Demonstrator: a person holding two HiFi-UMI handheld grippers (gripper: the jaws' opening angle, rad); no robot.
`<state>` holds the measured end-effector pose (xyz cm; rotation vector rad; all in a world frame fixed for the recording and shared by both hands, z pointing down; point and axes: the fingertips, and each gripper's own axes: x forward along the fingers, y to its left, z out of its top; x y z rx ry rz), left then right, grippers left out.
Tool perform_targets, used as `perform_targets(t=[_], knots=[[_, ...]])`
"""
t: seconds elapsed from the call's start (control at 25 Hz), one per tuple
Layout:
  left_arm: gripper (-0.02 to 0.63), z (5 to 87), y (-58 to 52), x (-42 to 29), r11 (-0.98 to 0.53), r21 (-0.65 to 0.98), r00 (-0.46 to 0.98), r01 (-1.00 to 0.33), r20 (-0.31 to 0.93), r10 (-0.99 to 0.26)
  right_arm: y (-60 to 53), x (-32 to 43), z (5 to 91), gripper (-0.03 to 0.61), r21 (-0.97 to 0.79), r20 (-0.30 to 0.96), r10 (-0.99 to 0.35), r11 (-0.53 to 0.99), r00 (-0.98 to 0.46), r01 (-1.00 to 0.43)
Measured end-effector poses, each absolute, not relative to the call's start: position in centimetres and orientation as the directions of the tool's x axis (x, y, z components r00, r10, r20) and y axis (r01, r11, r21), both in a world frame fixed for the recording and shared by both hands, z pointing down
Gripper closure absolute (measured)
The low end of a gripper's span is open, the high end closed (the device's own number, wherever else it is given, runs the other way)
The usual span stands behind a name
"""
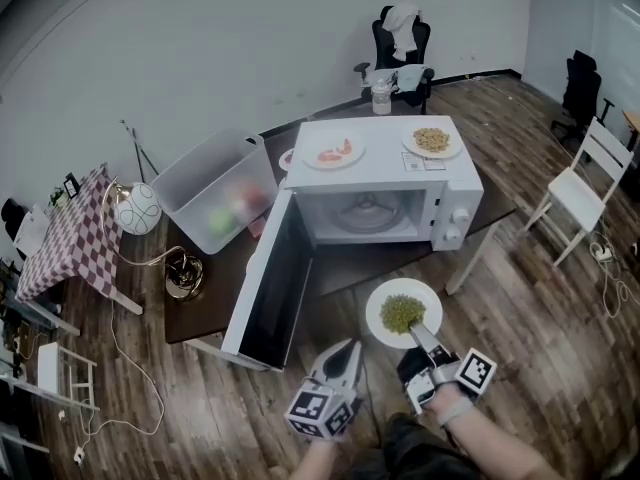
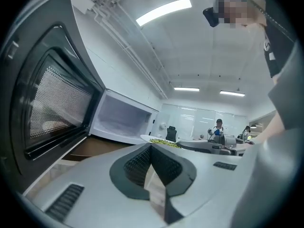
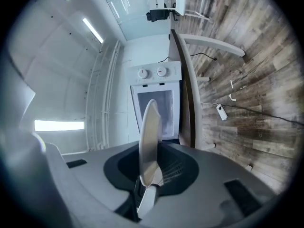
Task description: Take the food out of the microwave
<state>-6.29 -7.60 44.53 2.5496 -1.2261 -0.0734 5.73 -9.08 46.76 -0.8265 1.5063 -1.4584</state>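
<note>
a: what's nearest?
b: the left tongs (image 1: 347,351) (image 2: 151,148). the tips are pressed together with nothing between them, and they point toward the open door (image 1: 268,293).
a: and the other side?
b: the right tongs (image 1: 420,334) (image 3: 148,182) are clamped on the near rim of a white plate (image 1: 378,315) (image 3: 150,127). they're closed only as far as the rim lets them.
a: where's the food?
b: the green food (image 1: 402,313) is piled in the middle of that plate. the plate is in the air above the wooden floor (image 1: 520,308), in front of the microwave (image 1: 385,183) and off the tabletop (image 1: 200,303).
a: and further back?
b: the microwave sits on the dark tabletop with its door swung wide. two plates (image 1: 333,151) with food rest on its roof. a clear bin (image 1: 215,188) stands beside it, and an office chair (image 1: 402,43) is by the far wall.
</note>
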Motion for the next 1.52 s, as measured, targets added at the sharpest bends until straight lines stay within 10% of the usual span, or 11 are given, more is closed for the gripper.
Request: perform_targets(t=[1.52], knots=[[0.611,43.2,8.5,-6.2,-0.606,0.294,0.647,-0.739,0.061,-0.760,10.7,6.4,47.0,0.517,-0.989,-0.137,-0.907,0.103,-0.399,0.106]])
